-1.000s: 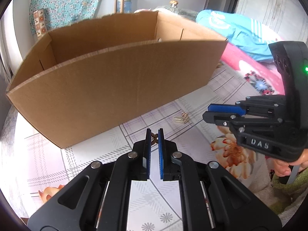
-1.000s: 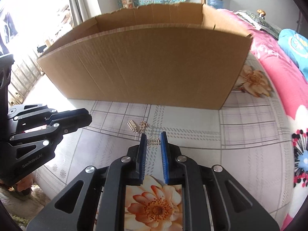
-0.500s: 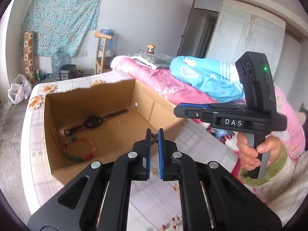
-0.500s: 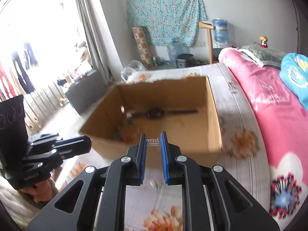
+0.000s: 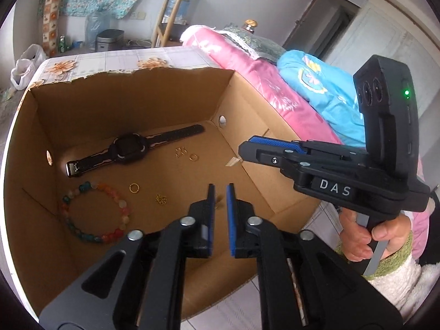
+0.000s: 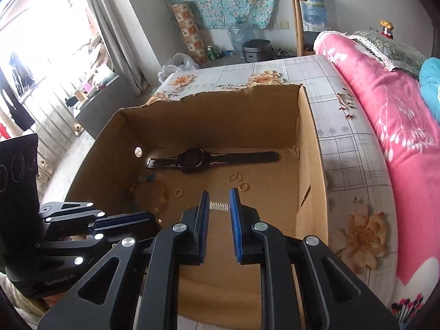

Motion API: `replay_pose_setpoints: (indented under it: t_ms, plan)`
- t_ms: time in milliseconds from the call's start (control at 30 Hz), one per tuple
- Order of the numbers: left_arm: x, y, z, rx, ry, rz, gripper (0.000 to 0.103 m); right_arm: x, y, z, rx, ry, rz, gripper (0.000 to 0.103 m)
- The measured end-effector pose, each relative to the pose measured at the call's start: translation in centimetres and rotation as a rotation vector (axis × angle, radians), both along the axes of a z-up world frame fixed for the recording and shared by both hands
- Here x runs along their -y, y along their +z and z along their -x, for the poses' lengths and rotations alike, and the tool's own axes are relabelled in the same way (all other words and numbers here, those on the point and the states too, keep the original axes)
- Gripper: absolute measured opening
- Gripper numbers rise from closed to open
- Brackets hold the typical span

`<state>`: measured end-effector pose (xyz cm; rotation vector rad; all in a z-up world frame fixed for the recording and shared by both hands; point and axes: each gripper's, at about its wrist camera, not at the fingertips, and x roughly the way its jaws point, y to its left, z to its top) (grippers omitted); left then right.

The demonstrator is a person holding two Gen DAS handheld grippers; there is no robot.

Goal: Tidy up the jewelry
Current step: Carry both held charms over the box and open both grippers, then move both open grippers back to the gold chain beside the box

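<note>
Jewelry: tiny gold piece (image 5: 219, 201) blurred | left tongs (image 5: 220, 196), right tongs (image 6: 219, 205) opening | silver clasp (image 6: 219, 206) between.

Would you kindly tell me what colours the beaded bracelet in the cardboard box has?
The beaded bracelet is multicoloured: green, orange, pink and red beads, clearest in the left wrist view.

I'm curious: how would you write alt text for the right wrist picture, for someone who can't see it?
The right gripper, its jaws opening, hangs over an open cardboard box with a small silvery chain piece between its blue pads. On the box floor lie a black watch, gold rings and a beaded bracelet; the left gripper sits lower left.
</note>
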<state>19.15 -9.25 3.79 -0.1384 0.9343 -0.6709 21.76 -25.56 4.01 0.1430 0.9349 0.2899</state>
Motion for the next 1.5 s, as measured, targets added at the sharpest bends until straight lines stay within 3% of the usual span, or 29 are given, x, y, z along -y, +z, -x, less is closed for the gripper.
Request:
replay_pose_setpoints:
  t_ms: [33, 167, 333, 600, 767, 933, 1000, 1167, 1500]
  plan:
    - [-0.1, -0.1, 0.0, -0.001, 0.008, 0.007, 0.021, 0.2, 0.1, 0.0, 0.005, -0.006, -0.004, 0.028]
    - [-1.2, 0.3, 0.7, 0.020, 0.008, 0.071, 0.023, 1.1, 1.1, 1.1, 0.053, -0.018, -0.039, 0.037]
    - [-2.7, 1.4, 2.0, 0.060, 0.029, 0.087, 0.023, 2.4, 3.1, 3.7, 0.118, -0.061, -0.083, 0.037]
    - [-5.6, 3.2, 7.5, 0.209, 0.016, 0.036, 0.037, 4.4, 4.5, 10.4, 0.209, -0.113, -0.149, 0.047]
    - [-5.3, 2.0, 11.8, 0.249, -0.051, -0.044, 0.058, 5.6, 1.9, 14.5, 0.193, -0.149, -0.227, 0.047]
    - [-3.2, -1.2, 13.3, 0.179, -0.069, -0.117, 0.059, 4.5, -2.8, 15.0, 0.067, -0.182, -0.201, 0.047]
    - [-1.9, -2.7, 13.2, 0.160, -0.071, -0.155, 0.059, 3.4, -4.6, 14.7, 0.022, -0.193, -0.145, 0.047]
    - [1.3, -5.4, 12.1, 0.171, -0.101, -0.273, 0.053, 0.9, -6.4, 14.1, 0.002, -0.174, -0.016, 0.035]
    - [2.8, -7.2, 9.8, 0.131, -0.131, -0.286, 0.035, 0.2, -7.7, 13.4, -0.008, -0.173, -0.009, 0.030]
